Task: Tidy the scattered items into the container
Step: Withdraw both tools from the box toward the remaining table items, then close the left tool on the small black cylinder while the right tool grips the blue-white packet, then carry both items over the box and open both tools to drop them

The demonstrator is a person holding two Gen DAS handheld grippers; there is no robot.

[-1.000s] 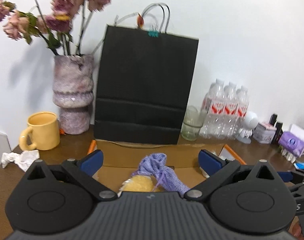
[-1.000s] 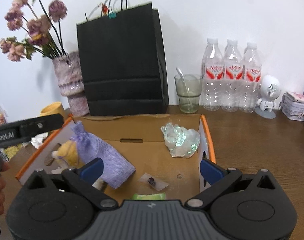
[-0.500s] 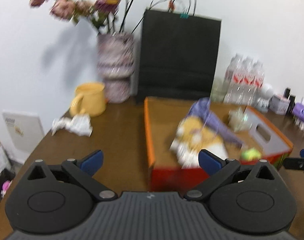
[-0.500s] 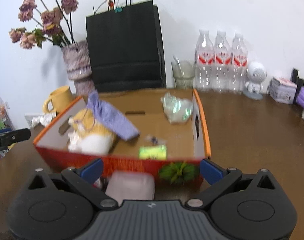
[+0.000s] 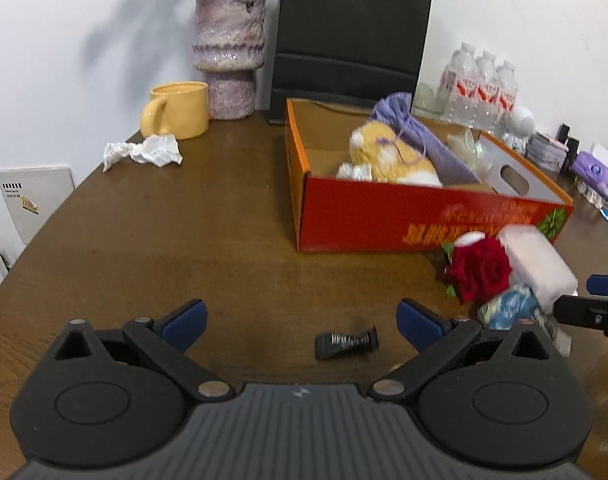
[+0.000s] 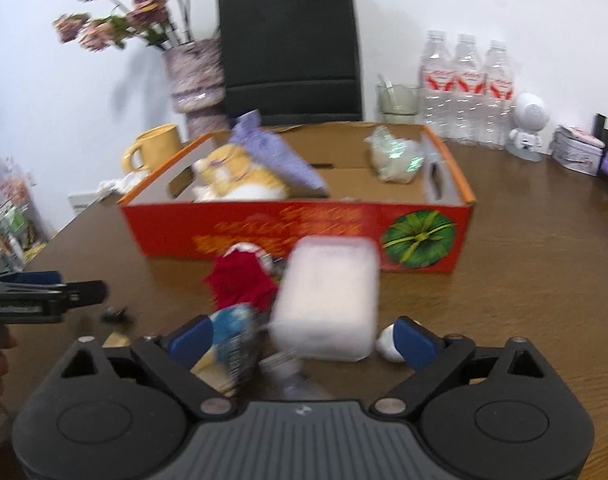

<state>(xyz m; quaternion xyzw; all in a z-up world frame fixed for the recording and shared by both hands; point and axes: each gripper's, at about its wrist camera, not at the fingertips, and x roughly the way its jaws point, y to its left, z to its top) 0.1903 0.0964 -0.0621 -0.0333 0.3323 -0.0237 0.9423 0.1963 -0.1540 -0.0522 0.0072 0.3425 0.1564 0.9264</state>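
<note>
Scattered items lie on the tabletop before the front wall of the red cardboard box, which already holds a plush toy and a lilac pouch. The right gripper, pitched downward with jaws wide but closing, brackets a white plastic container beside a red rose; no pad contact is visible. Centre the container between the pads before closing fully. The left gripper, jaws apart and empty, angles down toward a small black tube near the front edge
</note>
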